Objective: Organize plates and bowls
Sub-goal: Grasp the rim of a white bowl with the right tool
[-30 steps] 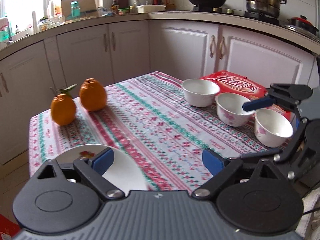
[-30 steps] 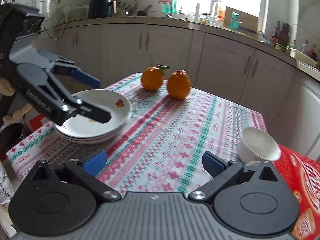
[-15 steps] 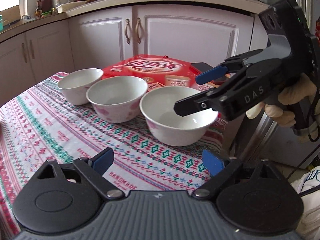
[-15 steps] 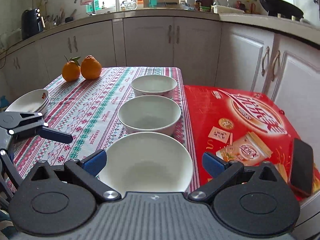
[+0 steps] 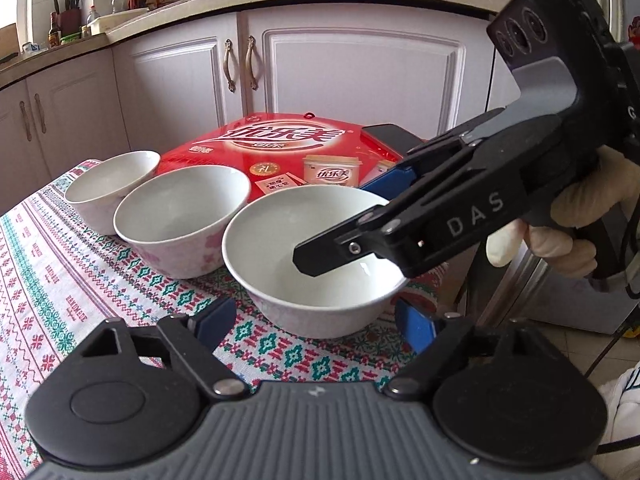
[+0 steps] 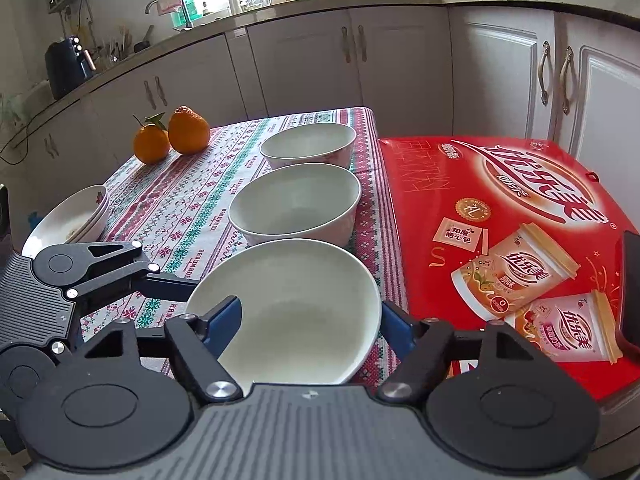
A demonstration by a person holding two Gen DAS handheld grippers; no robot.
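Three white bowls stand in a row on the patterned tablecloth: near bowl [image 5: 276,240] [image 6: 304,304], middle bowl [image 5: 180,216] [image 6: 296,200], far bowl [image 5: 108,180] [image 6: 308,144]. A stack of white plates [image 6: 72,220] sits at the table's left edge. My right gripper [image 6: 312,322] is open and straddles the near bowl, one finger inside it and one outside its rim; it also shows in the left wrist view [image 5: 340,220]. My left gripper [image 5: 316,320] is open, just in front of the near bowl.
A red snack box [image 6: 512,208] [image 5: 288,148] lies right of the bowls, with a dark phone [image 6: 630,280] on its edge. Two oranges [image 6: 172,136] sit at the far left of the table. White cabinets stand behind the table.
The right gripper swung from the plates to the bowls and has come down around the near bowl. The left gripper turned toward the bowls and moved closer.
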